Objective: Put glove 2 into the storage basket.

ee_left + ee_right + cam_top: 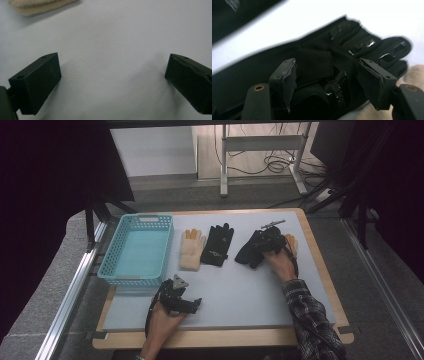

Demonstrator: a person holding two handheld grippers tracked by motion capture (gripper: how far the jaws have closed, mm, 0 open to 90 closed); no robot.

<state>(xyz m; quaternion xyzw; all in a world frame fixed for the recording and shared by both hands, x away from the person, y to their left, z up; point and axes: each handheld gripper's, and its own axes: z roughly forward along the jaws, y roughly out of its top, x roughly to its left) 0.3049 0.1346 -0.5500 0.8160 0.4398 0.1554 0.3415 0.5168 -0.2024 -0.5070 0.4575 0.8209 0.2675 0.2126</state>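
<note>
A black glove (246, 252) lies at the right of the grey mat (240, 295), with my right gripper (261, 245) down on it. In the right gripper view the jaws stand apart over the bunched black glove (317, 52), with fabric between them and my right gripper (329, 75) open. A beige glove (292, 243) peeks out beside the hand, and the beige glove (414, 75) shows at the right edge. My left gripper (194, 304) rests near the front of the mat. It is my left gripper (112, 80) that stands open over bare mat.
A turquoise basket (135, 279) stands at the left. A second beige glove (191, 249) and a second black glove (217, 245) lie side by side mid-table. The beige glove's cuff (37, 6) shows ahead of the left jaws. A small metal tool (272, 224) lies at the back.
</note>
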